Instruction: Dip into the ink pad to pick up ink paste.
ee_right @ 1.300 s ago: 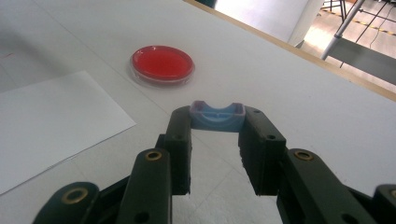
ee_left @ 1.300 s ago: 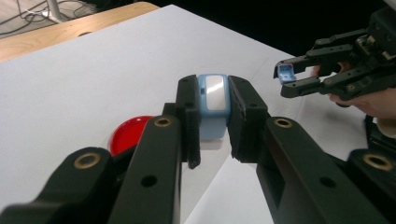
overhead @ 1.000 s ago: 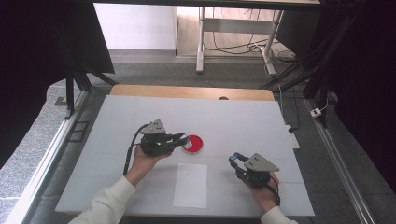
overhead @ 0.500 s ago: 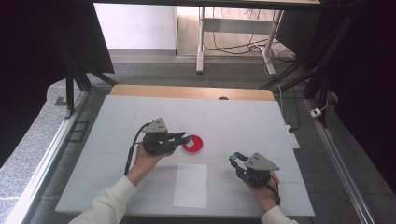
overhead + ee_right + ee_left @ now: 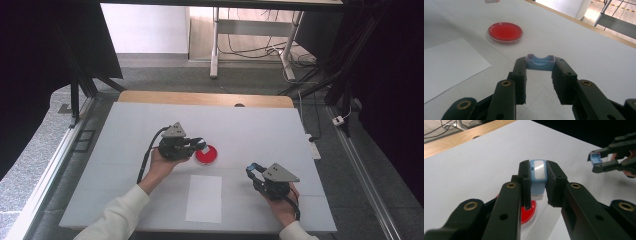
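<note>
Blue-and-white small block (image 5: 538,173) clamped in left gripper (image 5: 199,144), held over the 9 o'clock edge of the red dish (image 5: 206,155) near table (image 5: 250,125) centre. Right gripper (image 5: 251,171) at 4 o'clock from the dish, well apart, jaws closed on a blue cap (image 5: 540,62) with a scooped top. White paper sheet (image 5: 204,198) lies flat at 6 o'clock from the dish, between both hands.
</note>
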Tool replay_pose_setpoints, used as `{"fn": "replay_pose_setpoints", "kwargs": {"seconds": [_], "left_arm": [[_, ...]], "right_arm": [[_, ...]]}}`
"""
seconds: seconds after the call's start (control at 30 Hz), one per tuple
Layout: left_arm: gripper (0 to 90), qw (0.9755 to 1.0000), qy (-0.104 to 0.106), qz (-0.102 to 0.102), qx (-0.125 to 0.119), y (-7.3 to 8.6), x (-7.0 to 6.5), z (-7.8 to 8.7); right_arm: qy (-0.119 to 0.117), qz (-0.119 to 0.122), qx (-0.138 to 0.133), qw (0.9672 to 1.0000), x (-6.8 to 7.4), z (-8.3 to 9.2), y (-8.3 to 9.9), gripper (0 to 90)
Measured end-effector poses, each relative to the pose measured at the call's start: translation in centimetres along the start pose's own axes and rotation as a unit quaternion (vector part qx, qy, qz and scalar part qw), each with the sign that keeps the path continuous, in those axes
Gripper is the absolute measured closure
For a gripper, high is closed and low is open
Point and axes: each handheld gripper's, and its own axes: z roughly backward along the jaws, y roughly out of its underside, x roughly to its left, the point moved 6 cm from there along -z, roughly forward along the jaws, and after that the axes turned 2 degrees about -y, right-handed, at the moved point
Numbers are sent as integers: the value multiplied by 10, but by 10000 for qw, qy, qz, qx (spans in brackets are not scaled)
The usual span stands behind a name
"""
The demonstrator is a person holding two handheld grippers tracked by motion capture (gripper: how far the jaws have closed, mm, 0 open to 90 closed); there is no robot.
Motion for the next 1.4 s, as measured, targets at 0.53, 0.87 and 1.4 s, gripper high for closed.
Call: {"fn": "replay_pose_setpoints", "kwargs": {"seconds": [0.53,0.87,1.4], "left_arm": [[752,9988,-180,-54,445,11,15,-27],[752,9983,-203,-25,554,16,20,-32],[751,9960,-274,-109,847,24,19,-42]], "right_arm": [[-10,-17,2,10000,1,0,0,648],[0,12,42,10000,0,-1,1,648],[10,18,68,10000,0,-1,1,647]]}}
